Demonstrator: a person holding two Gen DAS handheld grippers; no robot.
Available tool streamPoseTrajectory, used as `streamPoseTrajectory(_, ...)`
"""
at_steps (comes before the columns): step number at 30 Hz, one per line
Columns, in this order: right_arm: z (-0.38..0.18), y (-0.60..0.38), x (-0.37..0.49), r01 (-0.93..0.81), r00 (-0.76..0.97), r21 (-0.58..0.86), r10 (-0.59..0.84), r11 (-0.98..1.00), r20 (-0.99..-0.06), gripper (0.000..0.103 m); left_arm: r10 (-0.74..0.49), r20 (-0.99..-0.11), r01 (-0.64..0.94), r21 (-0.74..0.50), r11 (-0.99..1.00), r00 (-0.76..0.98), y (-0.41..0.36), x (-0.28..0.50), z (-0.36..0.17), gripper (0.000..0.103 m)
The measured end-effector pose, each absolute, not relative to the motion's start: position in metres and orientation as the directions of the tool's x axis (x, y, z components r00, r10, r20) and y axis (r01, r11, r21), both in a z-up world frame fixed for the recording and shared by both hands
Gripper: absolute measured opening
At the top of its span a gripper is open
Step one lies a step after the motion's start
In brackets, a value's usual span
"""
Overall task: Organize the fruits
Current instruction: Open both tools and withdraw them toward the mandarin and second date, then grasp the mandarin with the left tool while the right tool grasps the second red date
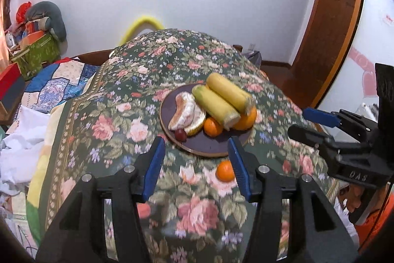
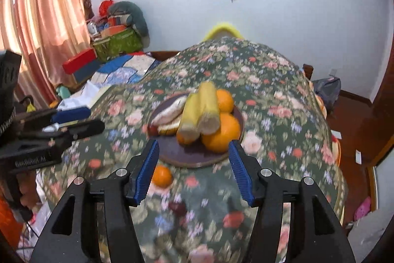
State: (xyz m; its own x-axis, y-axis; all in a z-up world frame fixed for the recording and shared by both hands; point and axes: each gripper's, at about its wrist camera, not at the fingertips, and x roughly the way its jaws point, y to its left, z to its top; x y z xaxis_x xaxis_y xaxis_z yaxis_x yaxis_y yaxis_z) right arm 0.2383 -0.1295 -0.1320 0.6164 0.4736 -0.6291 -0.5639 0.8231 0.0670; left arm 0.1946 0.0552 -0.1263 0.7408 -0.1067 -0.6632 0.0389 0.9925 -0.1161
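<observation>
From the left wrist view, the left tool (image 1: pixel 197 147) hangs released above the floral-covered surface (image 1: pixel 118 115), its blue pads spread with nothing between them. Ahead sits a dark round plate (image 1: pixel 211 144) holding the fruit: two pieces of peeled pomelo (image 1: pixel 186 112) on its left side, two yellow-green bananas (image 1: pixel 221 100) lying side by side across the pile, a small orange (image 1: pixel 212 127) in front of them and a larger orange (image 1: pixel 247 120) under their cut ends. A dark red grape (image 1: pixel 180 134) rests at the plate's near left edge. One loose orange (image 1: pixel 224 170) lies on the cloth just outside the plate, close to the tool's right pad. The right tool (image 1: pixel 299 123) shows at the right edge, its fingers apart and empty.

From the right wrist view, blurred by motion, the right tool (image 2: pixel 193 149) is also released, empty, above the cloth. The plate (image 2: pixel 177 154) carries the same heap, bananas (image 2: pixel 202 112) resting on oranges (image 2: pixel 221 132). The loose orange (image 2: pixel 161 175) lies beside the left pad, off the plate. The left tool (image 2: pixel 81 120) shows at the left edge.
</observation>
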Motion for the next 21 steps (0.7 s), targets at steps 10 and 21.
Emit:
streamPoseTrajectory(10,-0.2,-0.125,0.229,-0.562,0.504,0.103,0.438,0.821,-0.744,0.055,-0.12,-0.732,0.05,-0.116,0.992,0.671,0.046,0.172,-0.163,0.053)
streamPoseTrajectory(21,-0.231,-0.117,0.235,-0.567,0.442,0.138,0.441,0.812,-0.781,0.033,-0.138,-0.764,0.061,-0.129,0.99,0.63,0.04,0.178,-0.19,0.053)
